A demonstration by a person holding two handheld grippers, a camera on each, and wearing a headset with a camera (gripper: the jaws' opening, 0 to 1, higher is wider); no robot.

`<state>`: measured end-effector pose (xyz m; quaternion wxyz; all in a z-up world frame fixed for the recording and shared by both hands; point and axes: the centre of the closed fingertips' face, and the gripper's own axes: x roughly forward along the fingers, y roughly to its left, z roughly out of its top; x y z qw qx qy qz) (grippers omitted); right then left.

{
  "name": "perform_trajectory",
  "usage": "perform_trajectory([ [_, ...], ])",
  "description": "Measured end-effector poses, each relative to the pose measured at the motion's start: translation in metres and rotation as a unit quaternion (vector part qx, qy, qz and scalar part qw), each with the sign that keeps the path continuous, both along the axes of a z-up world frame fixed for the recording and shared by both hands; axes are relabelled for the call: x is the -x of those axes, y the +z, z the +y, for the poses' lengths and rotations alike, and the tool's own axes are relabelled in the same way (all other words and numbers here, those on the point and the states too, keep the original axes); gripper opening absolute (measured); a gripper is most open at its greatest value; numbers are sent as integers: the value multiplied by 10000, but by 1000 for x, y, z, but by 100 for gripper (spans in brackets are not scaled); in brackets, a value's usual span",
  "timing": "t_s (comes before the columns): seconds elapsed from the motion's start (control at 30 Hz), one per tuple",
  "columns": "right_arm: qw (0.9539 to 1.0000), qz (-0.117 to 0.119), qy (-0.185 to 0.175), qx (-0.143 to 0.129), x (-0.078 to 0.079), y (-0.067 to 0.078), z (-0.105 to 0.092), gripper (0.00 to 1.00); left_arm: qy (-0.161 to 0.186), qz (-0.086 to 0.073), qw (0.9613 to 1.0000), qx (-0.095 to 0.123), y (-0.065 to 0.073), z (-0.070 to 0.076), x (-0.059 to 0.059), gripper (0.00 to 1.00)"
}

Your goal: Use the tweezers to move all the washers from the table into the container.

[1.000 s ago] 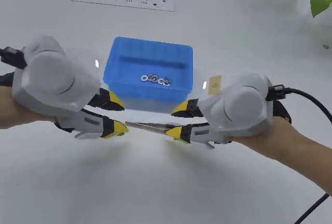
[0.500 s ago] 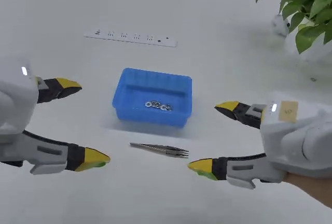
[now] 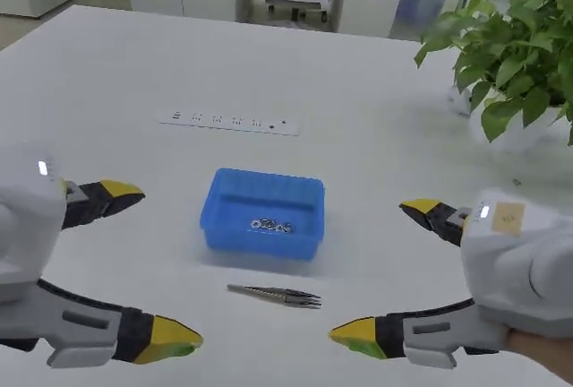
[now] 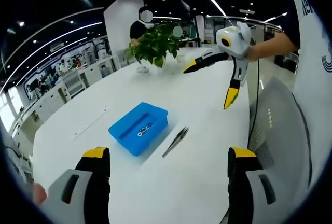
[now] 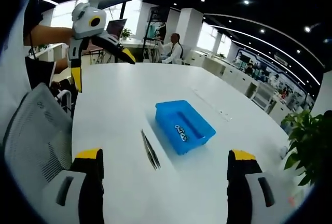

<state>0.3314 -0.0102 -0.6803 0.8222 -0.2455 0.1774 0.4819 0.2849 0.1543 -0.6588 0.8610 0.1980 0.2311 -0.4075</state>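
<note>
Open-plan office with ceiling lights on, broad white worktop point(image 3: 376, 136). Long white power strip point(image 3: 228, 122) on the far side, leafy green potted plant point(image 3: 510, 64) to the right. Blue rectangular plastic container point(image 3: 260, 242) sits mid-worktop, with small metal washers point(image 3: 272, 225) inside. Slim metal tweezers point(image 3: 274, 294) lie flat just in front of it. My left tool point(image 3: 166, 267) and right tool point(image 3: 372, 269) are both spread wide, holding nothing.

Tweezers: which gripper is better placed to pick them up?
Right, marginally. Both the right gripper and left gripper are open and empty, flanking the tweezers on the table, but the right one's lower fingertip sits closer to the tweezers' near end.
</note>
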Motion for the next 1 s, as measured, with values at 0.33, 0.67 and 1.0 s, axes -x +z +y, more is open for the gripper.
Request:
perform_trajectory([
  [0.33, 9988, -25, 311, 373, 19, -6, -7, 100, 148, -43, 9998, 154, 13, 13, 4, 100],
  [0.67, 9984, -51, 252, 499, 19, -3, -11, 100, 58, -81, 9999, -47, 15, 15, 9, 100],
  [1.0, 9986, -81, 147, 501, 19, 1, -16, 100, 43, -277, 9996, -49, 24, 11, 5, 100],
])
